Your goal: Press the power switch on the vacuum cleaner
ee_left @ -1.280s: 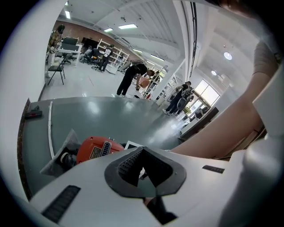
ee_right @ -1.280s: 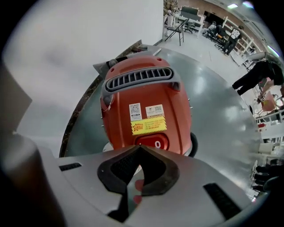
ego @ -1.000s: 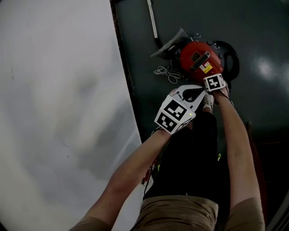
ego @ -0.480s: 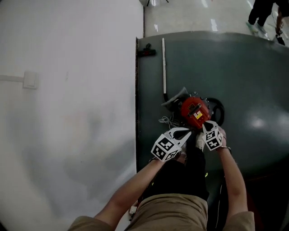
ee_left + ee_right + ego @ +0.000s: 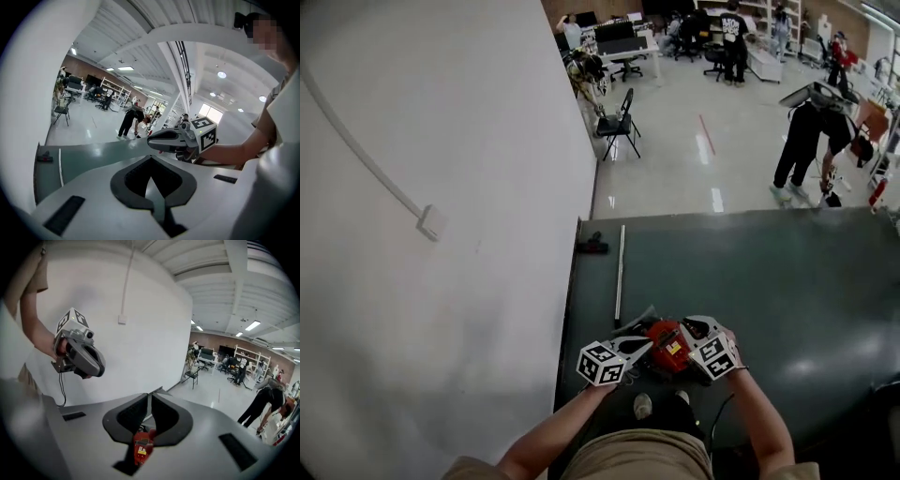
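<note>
The red vacuum cleaner stands on the dark green mat just in front of the person's feet. Its thin wand lies on the mat and runs away from it. My left gripper hovers at its left side and my right gripper at its right, both above it with their tips shut and nothing held. In the right gripper view the red body shows below the shut right gripper. The left gripper points level across the room. No switch can be made out.
A white wall runs along the mat's left edge. A small black thing lies at the mat's far left corner. Beyond the mat is shiny floor with a chair and a bent-over person; desks stand further back.
The head camera has swung up from the floor to the room, so the vacuum cleaner looks smaller and lower. Both grippers have risen off it and now point level.
</note>
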{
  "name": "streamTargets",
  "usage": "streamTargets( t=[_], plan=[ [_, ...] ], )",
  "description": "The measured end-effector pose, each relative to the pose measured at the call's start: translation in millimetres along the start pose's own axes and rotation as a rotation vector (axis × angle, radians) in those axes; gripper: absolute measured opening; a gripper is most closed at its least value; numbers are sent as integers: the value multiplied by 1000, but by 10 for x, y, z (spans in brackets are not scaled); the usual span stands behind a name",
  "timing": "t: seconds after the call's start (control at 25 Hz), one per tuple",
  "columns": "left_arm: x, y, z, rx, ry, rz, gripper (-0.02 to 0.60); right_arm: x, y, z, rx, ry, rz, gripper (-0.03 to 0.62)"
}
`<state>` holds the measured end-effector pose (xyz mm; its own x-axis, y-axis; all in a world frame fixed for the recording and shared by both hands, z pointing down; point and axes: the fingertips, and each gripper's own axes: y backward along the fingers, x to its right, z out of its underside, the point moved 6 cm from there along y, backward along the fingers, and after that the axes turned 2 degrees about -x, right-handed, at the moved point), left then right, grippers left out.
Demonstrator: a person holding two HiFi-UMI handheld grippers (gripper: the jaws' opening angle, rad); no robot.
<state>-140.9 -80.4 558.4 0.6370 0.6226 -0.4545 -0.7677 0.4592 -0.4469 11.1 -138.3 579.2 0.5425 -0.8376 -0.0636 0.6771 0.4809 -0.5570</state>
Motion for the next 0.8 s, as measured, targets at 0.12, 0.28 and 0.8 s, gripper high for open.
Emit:
streamTargets(
  t=[0.12,0.28,0.8],
  plan=[
    [272,13,-596,53,-95,29,3,205,409,-517,65,43,25,12],
    [555,59,-1164,148,-163,24,3,461,1031,-993,162,27,86,12],
    [143,727,-1746,392,-177,-111,5,1600,2647,-497,202,-62,438,15]
  ],
)
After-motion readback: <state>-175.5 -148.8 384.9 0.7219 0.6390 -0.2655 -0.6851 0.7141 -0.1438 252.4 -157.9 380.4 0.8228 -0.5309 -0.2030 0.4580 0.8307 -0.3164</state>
